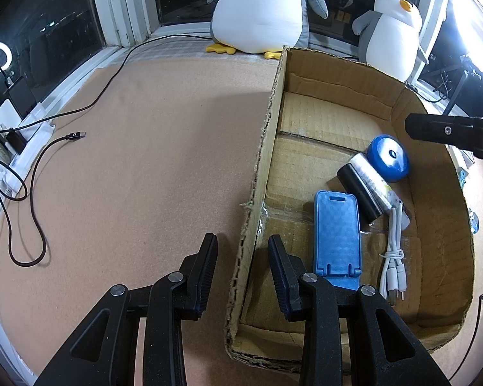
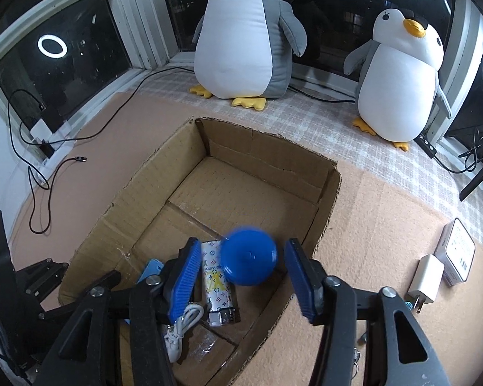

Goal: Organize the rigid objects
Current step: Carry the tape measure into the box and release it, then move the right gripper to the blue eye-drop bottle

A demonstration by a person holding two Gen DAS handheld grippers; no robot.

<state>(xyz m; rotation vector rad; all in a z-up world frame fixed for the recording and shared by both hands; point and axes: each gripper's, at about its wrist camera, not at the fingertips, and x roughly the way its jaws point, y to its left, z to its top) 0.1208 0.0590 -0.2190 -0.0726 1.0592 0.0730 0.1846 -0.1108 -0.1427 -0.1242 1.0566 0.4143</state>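
An open cardboard box [image 1: 267, 122] [image 2: 328, 199] holds a blue phone stand [image 1: 336, 228], a patterned power bank [image 1: 367, 186] [image 2: 215, 283], a coiled white cable [image 1: 394, 257] [image 2: 182, 328] and a round blue disc [image 1: 389, 157]. My right gripper [image 2: 243, 247] hovers open over the box's right side. Below it the blue disc [image 2: 249, 257] looks blurred, between the fingers but touching neither. My left gripper [image 1: 241, 241] is open and straddles the box's left wall, holding nothing. A black finger [image 1: 434, 130] of the right gripper shows above the box's far right corner.
A white charger plug [image 2: 425, 276] and a small white box [image 2: 455, 251] lie on the mat right of the cardboard box. A black cable [image 1: 32, 173] loops at the left. Two plush penguins [image 2: 244, 32] [image 2: 399, 77] stand by the window behind.
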